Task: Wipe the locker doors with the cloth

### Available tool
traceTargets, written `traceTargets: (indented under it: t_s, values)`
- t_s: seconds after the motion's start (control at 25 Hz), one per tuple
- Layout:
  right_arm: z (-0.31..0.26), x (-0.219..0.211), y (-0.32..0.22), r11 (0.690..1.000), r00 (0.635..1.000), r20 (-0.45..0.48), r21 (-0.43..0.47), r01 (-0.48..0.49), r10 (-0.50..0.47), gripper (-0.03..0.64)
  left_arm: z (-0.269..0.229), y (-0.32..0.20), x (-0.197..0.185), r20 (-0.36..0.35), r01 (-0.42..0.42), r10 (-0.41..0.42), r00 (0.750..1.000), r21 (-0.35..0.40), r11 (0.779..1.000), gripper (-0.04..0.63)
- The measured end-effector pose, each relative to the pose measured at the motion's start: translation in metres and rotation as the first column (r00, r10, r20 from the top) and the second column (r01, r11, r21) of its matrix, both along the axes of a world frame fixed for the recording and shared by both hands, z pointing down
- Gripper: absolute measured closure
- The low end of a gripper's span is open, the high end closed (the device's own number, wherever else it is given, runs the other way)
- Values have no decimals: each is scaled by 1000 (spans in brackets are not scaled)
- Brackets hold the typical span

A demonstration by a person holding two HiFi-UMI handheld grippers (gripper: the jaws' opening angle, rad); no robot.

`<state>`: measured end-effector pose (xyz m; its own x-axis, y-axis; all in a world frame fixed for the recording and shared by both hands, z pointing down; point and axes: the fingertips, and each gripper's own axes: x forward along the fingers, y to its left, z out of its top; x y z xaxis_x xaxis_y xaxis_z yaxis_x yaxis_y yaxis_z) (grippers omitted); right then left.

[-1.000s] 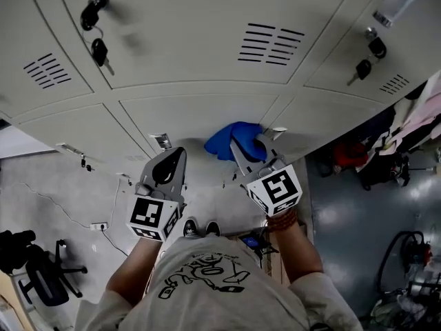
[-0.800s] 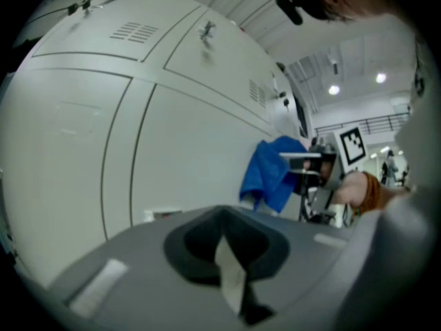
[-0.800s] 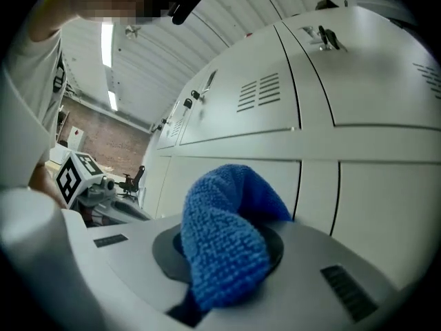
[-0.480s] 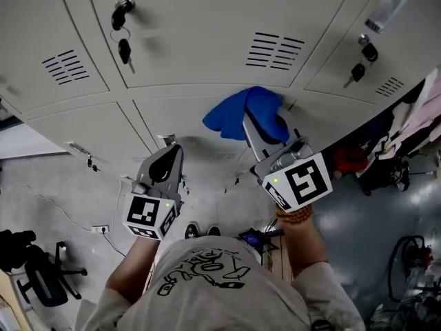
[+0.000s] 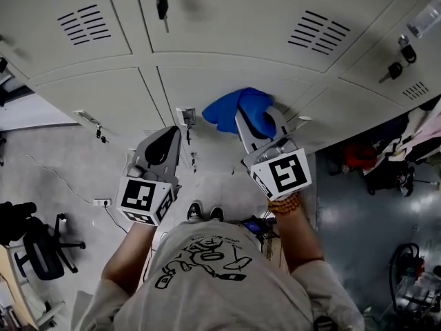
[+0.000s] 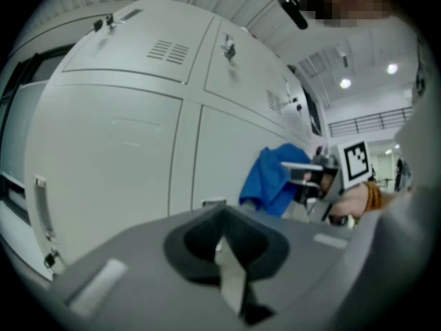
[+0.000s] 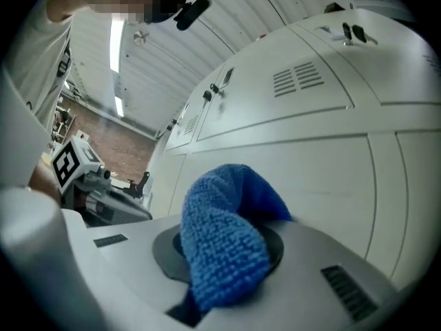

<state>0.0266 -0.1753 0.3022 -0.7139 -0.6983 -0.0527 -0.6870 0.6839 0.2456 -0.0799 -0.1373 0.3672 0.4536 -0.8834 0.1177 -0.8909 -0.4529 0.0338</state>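
A bank of pale grey locker doors point(image 5: 227, 81) fills the head view, with louvred vents and keys in the locks. My right gripper point(image 5: 256, 119) is shut on a blue cloth point(image 5: 238, 109), which is pressed against a lower door point(image 5: 275, 88) in the middle row. In the right gripper view the blue cloth point(image 7: 224, 236) bulges out between the jaws in front of the grey door point(image 7: 310, 164). My left gripper point(image 5: 165, 147) hangs shut and empty to the left, a little off the doors. In the left gripper view its jaws meet, and the cloth point(image 6: 275, 178) shows beyond them.
A key point(image 5: 162, 4) hangs from the lock of the upper door. A door latch point(image 5: 185, 116) sits between my grippers. At the right edge clothes and bags point(image 5: 420, 136) hang beside the lockers. An office chair point(image 5: 34, 254) stands on the floor at the lower left.
My right gripper with the blue cloth rose along the door, then slid back down and left a little. The head view has shifted downward. The left gripper stayed roughly where it was.
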Motion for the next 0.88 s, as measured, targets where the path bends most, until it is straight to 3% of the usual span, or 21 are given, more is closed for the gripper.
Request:
traceTargets:
  t_s: [0.16,0.52,0.88]
  values:
    - [32,-15,3,999,1000,-14,-54,-6,5,594,-3,6,-4,-11,4,-4,1000,10,1000,594]
    - [20,-5,54,991,992,113,-128,-49,64,594,-12,19,16,-37,-41,42,998,26,999,594]
    - [10,-7,77,991,987,138,-120,-64,81,594,-22,28,37,-45,-78,81,996,68,995,594]
